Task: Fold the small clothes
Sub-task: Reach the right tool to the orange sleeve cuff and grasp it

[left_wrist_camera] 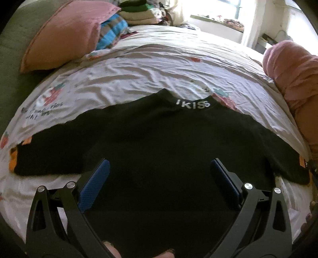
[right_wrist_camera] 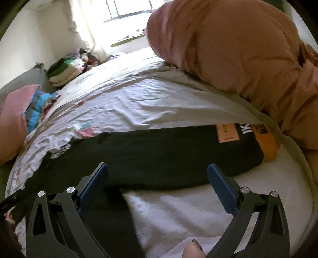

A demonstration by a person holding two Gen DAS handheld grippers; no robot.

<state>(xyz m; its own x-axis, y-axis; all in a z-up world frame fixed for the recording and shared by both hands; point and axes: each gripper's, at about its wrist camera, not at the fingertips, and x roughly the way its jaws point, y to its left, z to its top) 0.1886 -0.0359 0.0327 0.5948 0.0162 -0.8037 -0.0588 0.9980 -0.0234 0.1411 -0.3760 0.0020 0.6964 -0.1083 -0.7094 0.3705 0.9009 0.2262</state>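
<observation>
Blue ribbed pads [left_wrist_camera: 95, 184] of left gripper [left_wrist_camera: 159, 178] nearest, spread wide, holding nothing, poised above black shirt [left_wrist_camera: 159, 142]. Right gripper [right_wrist_camera: 158, 182] likewise spread and empty, over shirt's sleeve side [right_wrist_camera: 159, 154]. Shirt lies flat on printed bedsheet [left_wrist_camera: 123, 73], sleeves out to both sides, collar away with white lettering [left_wrist_camera: 193, 104]. No fold visible yet; judged to be at start, all folds left. Fabric matte, soft knit, dense black; orange cuff and pink label [right_wrist_camera: 228, 132] on right sleeve. Sheet thin, crinkled cotton. Pink pillow [left_wrist_camera: 63, 37] plump, piped edge. Folded stack [left_wrist_camera: 139, 12] far back, likely done pieces
</observation>
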